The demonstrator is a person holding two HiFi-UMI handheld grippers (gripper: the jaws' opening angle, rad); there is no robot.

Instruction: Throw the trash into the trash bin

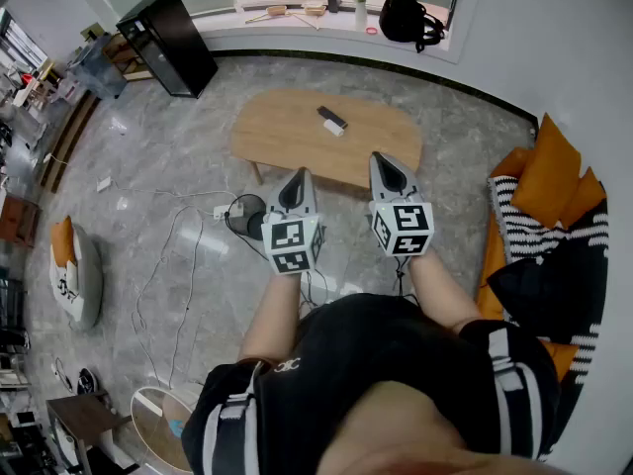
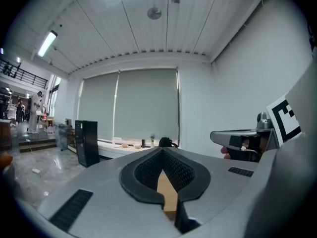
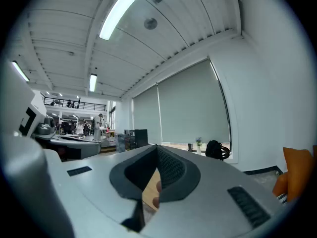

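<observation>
Two grippers, the left gripper (image 1: 301,176) and the right gripper (image 1: 382,160), are held level side by side, each with its jaws closed tip to tip on nothing. The trash (image 1: 332,120), a small dark piece with a white piece touching it, lies on the wooden table (image 1: 277,142) ahead, well apart from both. It looks light, stiff and low-lying, so a pinch across its narrow width, pads close to the tabletop, would probably hold it. A dark round container (image 1: 247,218) on the floor beside the table may be the bin.

No words, brands or numbers can be read anywhere; the two marker cubes (image 1: 294,245) (image 1: 403,229) show only square patterns.
</observation>
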